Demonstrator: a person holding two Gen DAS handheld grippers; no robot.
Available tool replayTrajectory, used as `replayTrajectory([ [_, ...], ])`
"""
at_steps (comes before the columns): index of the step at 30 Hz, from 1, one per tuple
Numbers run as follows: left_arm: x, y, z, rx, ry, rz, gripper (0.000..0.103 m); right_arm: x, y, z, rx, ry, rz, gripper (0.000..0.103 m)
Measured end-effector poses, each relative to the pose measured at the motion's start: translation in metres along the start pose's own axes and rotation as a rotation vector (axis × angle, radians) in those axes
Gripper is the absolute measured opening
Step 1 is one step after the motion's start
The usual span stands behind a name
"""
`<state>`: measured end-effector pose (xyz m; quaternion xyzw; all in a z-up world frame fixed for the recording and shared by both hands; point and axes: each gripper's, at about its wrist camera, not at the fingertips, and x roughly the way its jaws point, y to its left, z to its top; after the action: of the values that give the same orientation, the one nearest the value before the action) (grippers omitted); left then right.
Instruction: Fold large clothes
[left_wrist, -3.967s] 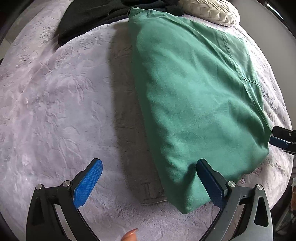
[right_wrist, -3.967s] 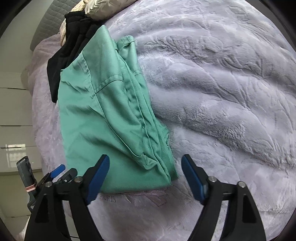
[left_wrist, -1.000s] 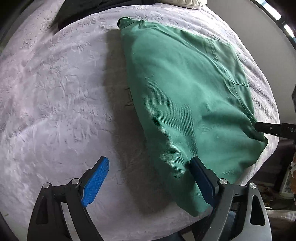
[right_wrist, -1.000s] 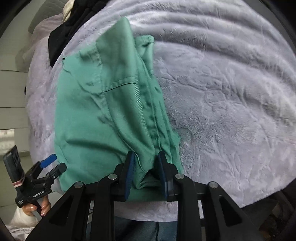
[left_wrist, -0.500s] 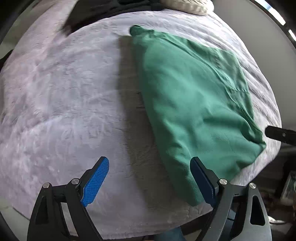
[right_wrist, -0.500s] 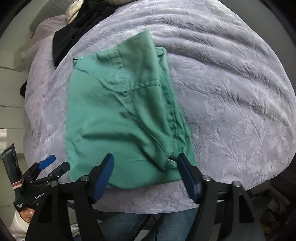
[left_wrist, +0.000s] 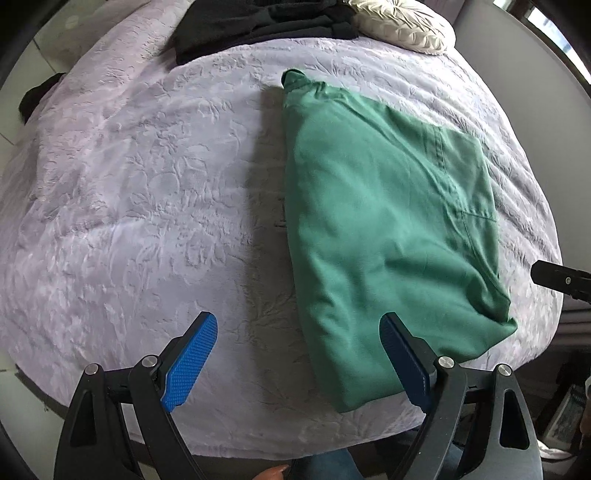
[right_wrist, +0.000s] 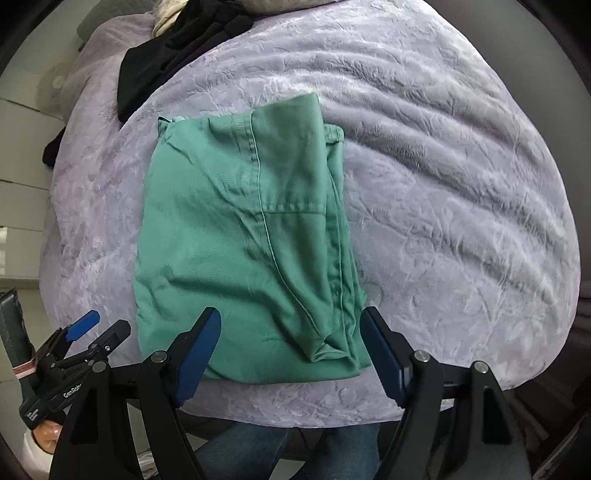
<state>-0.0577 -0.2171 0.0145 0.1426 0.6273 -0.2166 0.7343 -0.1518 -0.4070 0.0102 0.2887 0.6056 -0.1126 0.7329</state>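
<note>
a bed (right_wrist: 461, 184) covered in a pale lilac embossed blanket is filling both views, with a wall and dim floor showing past its edges. the green garment (right_wrist: 243, 236) is lying on the near part of that bed as a compact folded rectangle, its seams and a pocket edge showing on the top layer, and its near corner is sitting close to the bed's edge. nothing is gripping it. the right hand-held gripper (right_wrist: 291, 350) is hanging over the garment's near edge with its fingers spread wide and only air between them. the left hand-held gripper (left_wrist: 299, 358) is hovering beside the garment's left edge, its jaws opening to their widest, with bare blanket and just the fabric's border below the gap. further back, a black heap of clothing (left_wrist: 258, 26) is resting near the head of the bed, touching a cream pillow (left_wrist: 402, 26). judging from this, the folding of the green piece is looking finished or very nearly so, with perhaps a little smoothing of the rumpled near corner left. the black heap seems to be the work that is remaining.
</note>
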Motion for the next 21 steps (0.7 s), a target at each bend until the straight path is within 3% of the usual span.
replayTrajectory([
  [8,-0.014,-0.009,0.007,-0.007,-0.035,0.036,0.103,-0.013,0.001,0.007,-0.038,-0.028,-0.018,0.083],
  [11,-0.017,-0.012,0.009,0.004,-0.041,0.043,0.103,-0.018,0.004,0.007,-0.051,-0.062,-0.068,0.103],
  [21,-0.026,-0.024,0.015,0.048,-0.077,0.074,0.103,-0.023,0.02,0.004,-0.086,-0.08,-0.138,0.103],
])
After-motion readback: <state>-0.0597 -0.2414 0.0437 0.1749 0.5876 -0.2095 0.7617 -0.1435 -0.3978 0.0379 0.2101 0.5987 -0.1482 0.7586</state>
